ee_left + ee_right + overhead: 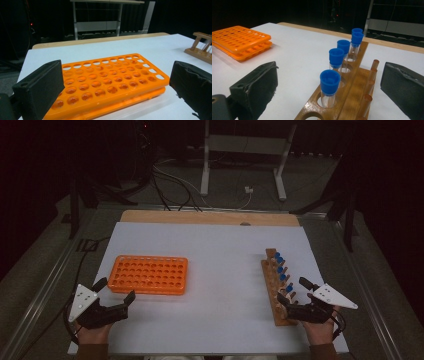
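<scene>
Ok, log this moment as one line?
left claw: open, at orange rack | right claw: open, at wooden rack | blue-capped tubes: seated, untouched

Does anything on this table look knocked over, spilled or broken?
Nothing stands out. The orange rack lies flat and empty, and the blue-capped tubes stand upright in the wooden rack. No spills show on the white table.
</scene>
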A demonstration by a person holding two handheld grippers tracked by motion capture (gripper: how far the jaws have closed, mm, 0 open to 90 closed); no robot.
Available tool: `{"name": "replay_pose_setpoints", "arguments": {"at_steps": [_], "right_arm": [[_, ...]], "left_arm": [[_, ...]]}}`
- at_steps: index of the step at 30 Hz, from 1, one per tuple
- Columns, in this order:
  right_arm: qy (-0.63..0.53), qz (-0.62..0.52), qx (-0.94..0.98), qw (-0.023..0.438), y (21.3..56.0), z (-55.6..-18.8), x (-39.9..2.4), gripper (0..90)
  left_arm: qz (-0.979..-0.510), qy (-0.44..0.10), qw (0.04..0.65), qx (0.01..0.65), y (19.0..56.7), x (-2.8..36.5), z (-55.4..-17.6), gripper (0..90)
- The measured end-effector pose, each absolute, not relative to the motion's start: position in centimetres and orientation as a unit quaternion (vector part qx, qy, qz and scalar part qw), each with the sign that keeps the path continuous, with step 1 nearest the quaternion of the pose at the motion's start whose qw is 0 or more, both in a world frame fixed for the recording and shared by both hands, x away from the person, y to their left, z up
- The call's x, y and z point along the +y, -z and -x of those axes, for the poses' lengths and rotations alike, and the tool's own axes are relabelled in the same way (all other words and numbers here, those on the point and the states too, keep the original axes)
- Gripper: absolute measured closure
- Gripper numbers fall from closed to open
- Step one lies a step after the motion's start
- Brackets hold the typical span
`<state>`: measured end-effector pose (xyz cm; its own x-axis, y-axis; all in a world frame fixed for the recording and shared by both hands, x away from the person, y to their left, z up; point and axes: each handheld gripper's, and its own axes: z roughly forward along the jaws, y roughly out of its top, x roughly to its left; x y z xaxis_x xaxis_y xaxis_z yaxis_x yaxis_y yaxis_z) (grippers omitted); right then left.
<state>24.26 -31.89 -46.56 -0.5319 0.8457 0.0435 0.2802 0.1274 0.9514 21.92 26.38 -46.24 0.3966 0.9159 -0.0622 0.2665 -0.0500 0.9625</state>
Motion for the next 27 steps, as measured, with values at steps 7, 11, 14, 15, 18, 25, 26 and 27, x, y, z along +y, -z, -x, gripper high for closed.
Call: {"name": "replay_pose_setpoints", "arguments": {"at_steps": [7,11,14,15,18,25,26,27], "right_arm": [[-0.52,-0.4,0.704,0.272,46.37,-24.16,-32.05,2.7],[-0.515,-0.398,0.711,0.268,46.34,-24.16,-31.92,2.8],[-0.511,-0.392,0.717,0.269,46.19,-23.98,-31.86,4.6],[-0.509,-0.391,0.718,0.269,46.13,-23.91,-31.91,5.5],[-0.504,-0.386,0.723,0.272,45.98,-23.74,-32.1,10.7],[-0.492,-0.378,0.738,0.265,45.95,-23.7,-32.42,24.7],[-0.488,-0.376,0.742,0.264,45.96,-23.67,-32.36,27.6],[-0.485,-0.375,0.746,0.261,45.97,-23.67,-32.27,31.7]], "left_arm": [[-0.646,-0.318,0.517,0.463,46.34,26.75,-21.9,0.3],[-0.646,-0.318,0.514,0.466,46.46,26.96,-22.03,0.3],[-0.642,-0.32,0.516,0.469,46.43,27.05,-22.0,0.3],[-0.641,-0.32,0.516,0.47,46.41,27.06,-21.97,0.3],[-0.64,-0.321,0.515,0.472,46.41,27.08,-21.96,0.3],[-0.638,-0.321,0.516,0.474,46.42,27.15,-22.0,0.3],[-0.637,-0.322,0.516,0.474,46.42,27.14,-22.0,0.3],[-0.636,-0.322,0.516,0.475,46.43,27.14,-22.0,0.3]]}}
